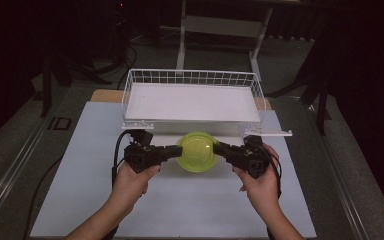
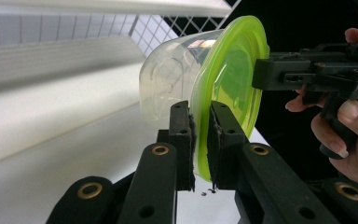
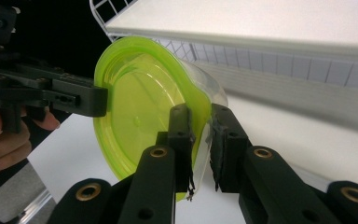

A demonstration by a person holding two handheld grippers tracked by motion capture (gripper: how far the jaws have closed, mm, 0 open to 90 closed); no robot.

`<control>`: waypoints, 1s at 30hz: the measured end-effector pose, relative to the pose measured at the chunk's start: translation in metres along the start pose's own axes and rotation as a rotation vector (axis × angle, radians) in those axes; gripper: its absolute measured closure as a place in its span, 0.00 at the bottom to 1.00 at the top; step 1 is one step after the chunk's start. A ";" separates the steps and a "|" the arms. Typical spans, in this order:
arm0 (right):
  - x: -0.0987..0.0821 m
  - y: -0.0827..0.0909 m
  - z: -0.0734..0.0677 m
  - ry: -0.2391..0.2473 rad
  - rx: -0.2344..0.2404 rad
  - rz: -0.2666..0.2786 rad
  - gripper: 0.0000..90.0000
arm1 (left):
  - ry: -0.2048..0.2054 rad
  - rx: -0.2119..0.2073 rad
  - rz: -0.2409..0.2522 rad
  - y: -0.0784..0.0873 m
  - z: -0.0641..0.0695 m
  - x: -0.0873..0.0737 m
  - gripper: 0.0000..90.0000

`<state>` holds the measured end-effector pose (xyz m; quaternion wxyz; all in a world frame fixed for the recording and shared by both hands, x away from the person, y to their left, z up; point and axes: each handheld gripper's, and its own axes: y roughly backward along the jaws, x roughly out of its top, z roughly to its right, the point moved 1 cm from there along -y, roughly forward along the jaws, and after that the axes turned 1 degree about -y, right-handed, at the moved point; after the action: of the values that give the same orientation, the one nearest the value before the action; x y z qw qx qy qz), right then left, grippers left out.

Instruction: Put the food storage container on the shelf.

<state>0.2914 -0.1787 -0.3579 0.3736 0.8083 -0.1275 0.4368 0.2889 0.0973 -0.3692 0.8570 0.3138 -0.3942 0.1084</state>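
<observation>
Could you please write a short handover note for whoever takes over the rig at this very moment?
Left gripper: shut on the rim of the lidded container, on its left side.
Right gripper: shut on the same rim, on the opposite side.
Container: clear tub with a green lid, held between both grippers above the white table, just in front of the wire basket.
Done: both grips are made and the container is off the table.
Left, probably: carry it over the basket's front edge, set it on the white floor inside, then open both sets of fingers.
</observation>
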 end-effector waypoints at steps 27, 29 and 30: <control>0.077 -0.011 0.009 -0.018 -0.045 0.033 0.88 | 0.017 0.049 0.042 0.003 -0.008 0.074 0.91; 0.081 -0.014 0.010 -0.021 -0.045 0.032 0.88 | 0.025 0.049 0.033 0.002 -0.010 0.078 0.91; 0.083 -0.015 0.011 -0.022 -0.050 0.026 0.88 | 0.031 0.047 0.032 0.001 -0.012 0.080 0.91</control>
<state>0.3546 -0.1666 -0.3027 0.3866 0.8016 -0.1533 0.4295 0.3485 0.1008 -0.3148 0.8534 0.3259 -0.3833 0.1364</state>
